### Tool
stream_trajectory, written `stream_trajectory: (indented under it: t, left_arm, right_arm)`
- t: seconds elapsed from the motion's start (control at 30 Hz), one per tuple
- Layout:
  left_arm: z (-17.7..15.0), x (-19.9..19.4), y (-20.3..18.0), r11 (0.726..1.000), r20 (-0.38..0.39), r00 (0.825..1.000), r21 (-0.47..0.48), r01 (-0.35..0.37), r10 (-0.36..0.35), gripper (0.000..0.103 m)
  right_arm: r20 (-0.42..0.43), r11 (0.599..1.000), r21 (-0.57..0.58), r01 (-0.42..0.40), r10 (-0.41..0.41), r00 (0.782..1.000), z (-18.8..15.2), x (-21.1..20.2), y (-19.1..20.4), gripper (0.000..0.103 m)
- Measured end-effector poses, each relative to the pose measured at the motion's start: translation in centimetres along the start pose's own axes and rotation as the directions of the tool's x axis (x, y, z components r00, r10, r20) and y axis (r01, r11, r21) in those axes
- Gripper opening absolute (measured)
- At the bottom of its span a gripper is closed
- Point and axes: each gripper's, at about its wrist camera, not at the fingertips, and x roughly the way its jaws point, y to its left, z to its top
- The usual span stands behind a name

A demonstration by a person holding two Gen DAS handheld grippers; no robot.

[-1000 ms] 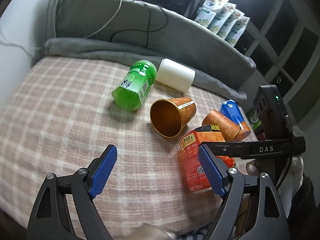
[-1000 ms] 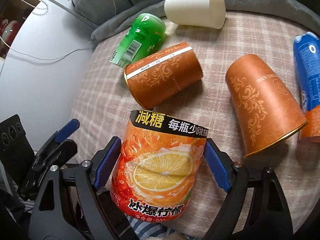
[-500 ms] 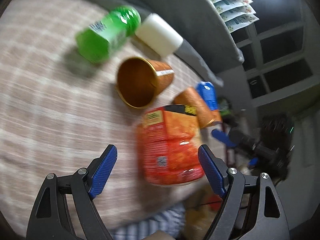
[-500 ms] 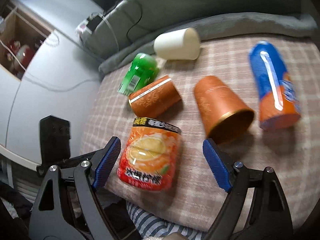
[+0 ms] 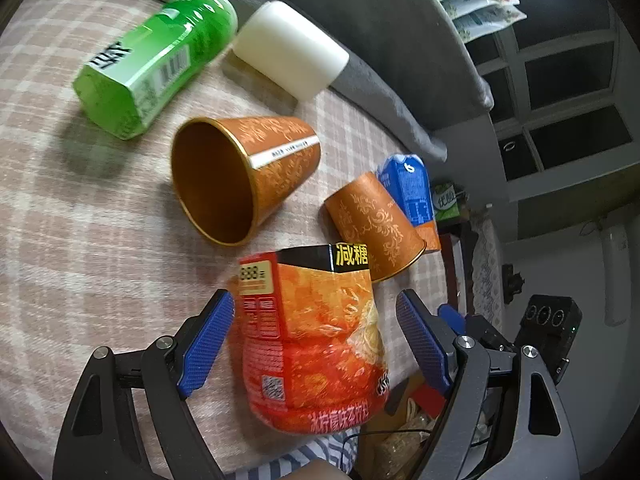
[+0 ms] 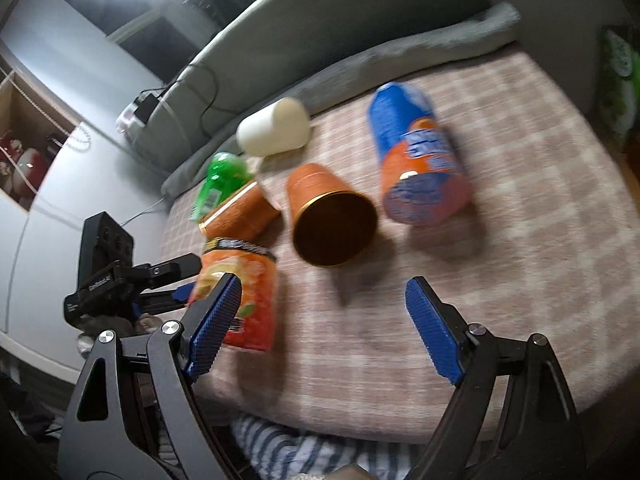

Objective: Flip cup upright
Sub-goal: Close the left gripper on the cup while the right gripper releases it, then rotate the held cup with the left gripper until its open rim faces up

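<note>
Several cups lie on their sides on a plaid cushion (image 5: 80, 240). An orange-red cup (image 5: 312, 340) with a lemon print lies between the open fingers of my left gripper (image 5: 316, 344); the pads are not touching it. It also shows in the right wrist view (image 6: 244, 292). A patterned orange cup (image 5: 244, 176) with a gold inside lies beyond it. A second patterned orange cup (image 6: 328, 220) lies with its mouth toward my right gripper (image 6: 324, 332), which is open and empty above the cushion.
A green cup (image 5: 156, 60), a white cup (image 5: 288, 50) and a blue-and-orange cup (image 6: 416, 160) also lie on the cushion. A grey backrest (image 5: 380, 40) runs behind them. The cushion's front edge is just under both grippers.
My left gripper moved right and closer, so the orange-red cup now lies between its fingers. My right gripper pulled back from that cup and swung right toward the second patterned orange cup.
</note>
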Motion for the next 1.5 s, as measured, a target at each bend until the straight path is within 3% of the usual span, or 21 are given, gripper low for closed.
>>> stream_trajectory:
  t: [0.4,0.83,0.97,1.17,1.37,1.5]
  left_arm:
    - [0.5,2.0,1.2,0.999,-0.069,0.998,-0.032,-0.003,0.000,0.083]
    - [0.0,0.5,-0.8,0.994,0.015,0.998,0.098,-0.055,0.054,0.072]
    - [0.3,1.0,-0.9,0.993,0.002,0.998,0.106,-0.060,0.060,0.074]
    - [1.1,2.3,-0.6,0.995,-0.065,0.997,0.086,-0.045,0.051,0.085]
    - [0.8,3.1,-0.5,0.997,-0.084,0.996,0.077,0.006,0.001,0.079]
    - [0.3,2.4,-1.5,0.991,-0.037,0.999,0.131,-0.020,0.025,0.079]
  right_arm:
    - [-0.011,0.999,0.053,0.001,-0.001,1.000,-0.7,0.1,-1.9,0.087]
    - [-0.002,0.997,0.084,0.002,-0.002,1.000,-0.4,0.4,-2.4,0.087]
    - [0.003,0.996,0.089,0.007,-0.007,1.000,-0.4,0.4,-2.4,0.087]
    - [0.019,0.996,0.093,0.012,-0.014,1.000,-0.5,0.0,-2.5,0.087]
    - [0.010,0.995,0.101,0.015,-0.016,1.000,-0.6,0.0,-2.8,0.087]
    - [0.016,0.994,0.108,0.016,-0.018,1.000,-0.6,-0.1,-2.9,0.087]
